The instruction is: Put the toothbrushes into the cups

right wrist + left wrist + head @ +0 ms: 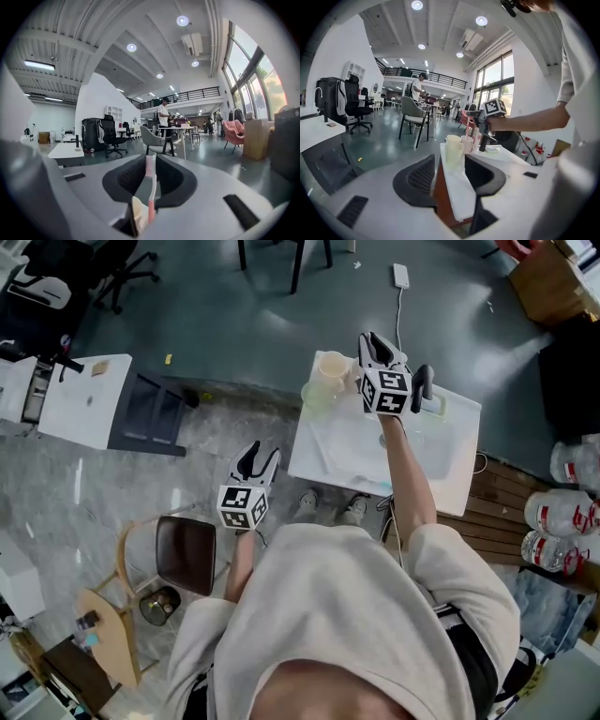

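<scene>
My right gripper (150, 176) is clenched on an upright pink-and-white plastic toothbrush (151, 185), right by the pale cups (330, 371) at the far corner of the small white table (441, 460). My left gripper (449, 176) hangs released and empty, short of the table, over the polished grey floor (234, 334).

Cups (330, 373) crowd the table (441, 457) corner (near edge free).

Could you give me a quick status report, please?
Left tool open, empty. Right tool shut on toothbrush, by the cups. Nothing seen blocking.
</scene>
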